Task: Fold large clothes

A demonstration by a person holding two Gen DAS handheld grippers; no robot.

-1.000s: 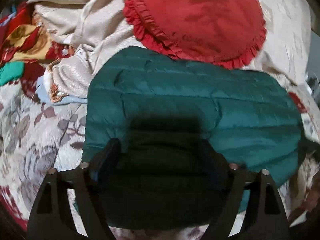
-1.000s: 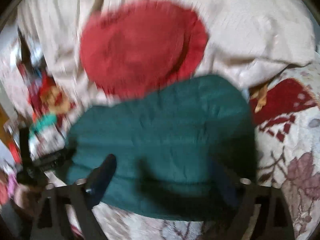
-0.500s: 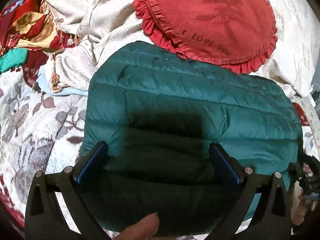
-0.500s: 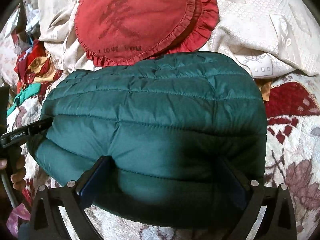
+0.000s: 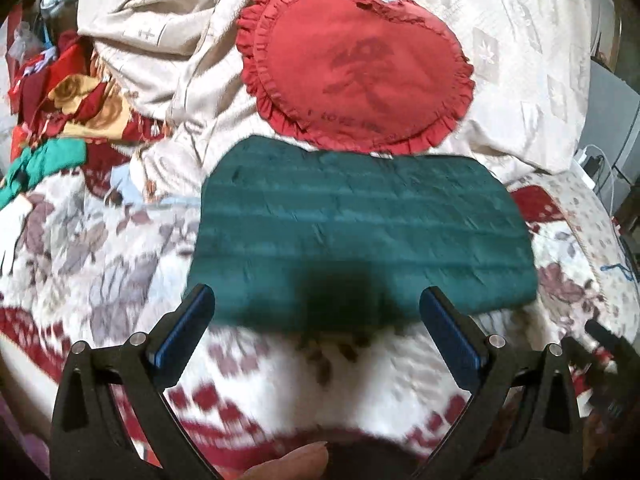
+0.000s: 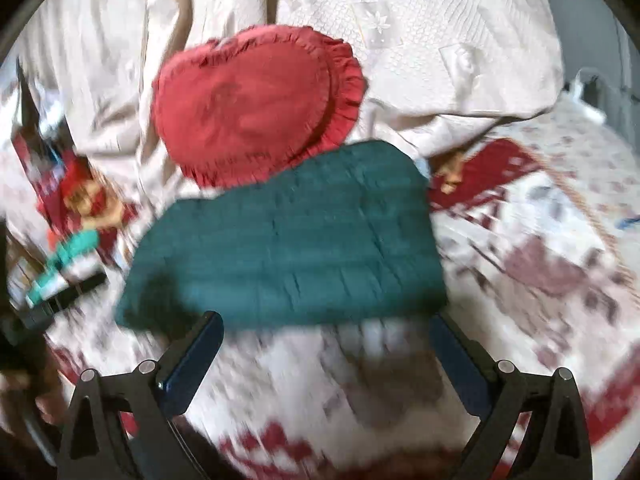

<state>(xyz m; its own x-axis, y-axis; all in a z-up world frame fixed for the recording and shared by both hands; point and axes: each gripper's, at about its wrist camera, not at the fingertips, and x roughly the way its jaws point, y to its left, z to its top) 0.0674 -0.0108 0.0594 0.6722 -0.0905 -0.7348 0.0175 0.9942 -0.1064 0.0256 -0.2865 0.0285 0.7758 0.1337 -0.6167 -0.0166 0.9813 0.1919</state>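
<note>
- Left tongs (image 5: 316, 312) spread wide, nothing between, just opened further; clear of the jacket (image 5: 360, 236).
- Jacket folded flat on the bed (image 5: 100, 272), top edge touching red cushion (image 5: 356, 76).
- Right tongs (image 6: 326, 338) also spread, empty, just opened.
- Back straight off; don't snag the near edge.

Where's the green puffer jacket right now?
The green puffer jacket lies folded mid-frame in both wrist views, on the floral bedspread, just below the red heart cushion.
</note>
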